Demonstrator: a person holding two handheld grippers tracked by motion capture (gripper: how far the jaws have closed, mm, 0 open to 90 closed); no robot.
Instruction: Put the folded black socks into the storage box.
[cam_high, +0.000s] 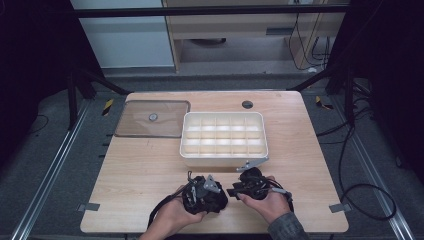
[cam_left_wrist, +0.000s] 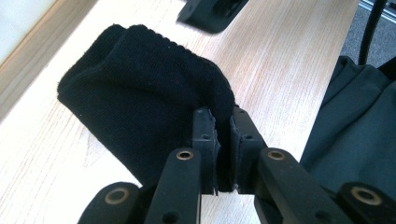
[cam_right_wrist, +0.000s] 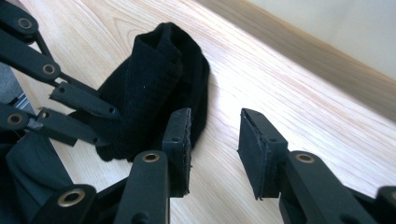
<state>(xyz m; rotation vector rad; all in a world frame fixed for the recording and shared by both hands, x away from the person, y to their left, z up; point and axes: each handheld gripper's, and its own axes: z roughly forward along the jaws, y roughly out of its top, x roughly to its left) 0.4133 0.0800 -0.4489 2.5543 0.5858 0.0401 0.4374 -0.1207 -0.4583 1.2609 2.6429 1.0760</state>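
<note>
Two matte black gripper tools: left gripper (cam_left_wrist: 223, 140) with narrow ribbed jaws, brass-ringed pivot screws on flat linkage bars; right gripper (cam_right_wrist: 215, 149) with square foam-faced pads (cam_right_wrist: 258, 154). Grey three-cornered plate (cam_high: 211, 184) at twelve o'clock atop the left. Black cable (cam_high: 159, 212) trailing toward six o'clock. Grey-green cloth sleeve (cam_high: 287, 227) at right wrist.

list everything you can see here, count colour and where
sock: one, black, folded, on the table near its front edge, an edge pinched in the left gripper
divided box: one, white with many small compartments, middle of the table
lid: one, clear brownish with a small round knob, flat on the table left of the box
table: one, light wood
left gripper: one, black, jaws shut on the sock
right gripper: one, black, jaws apart with bare table between them, just right of the sock
hands: two, at the front edge
</note>
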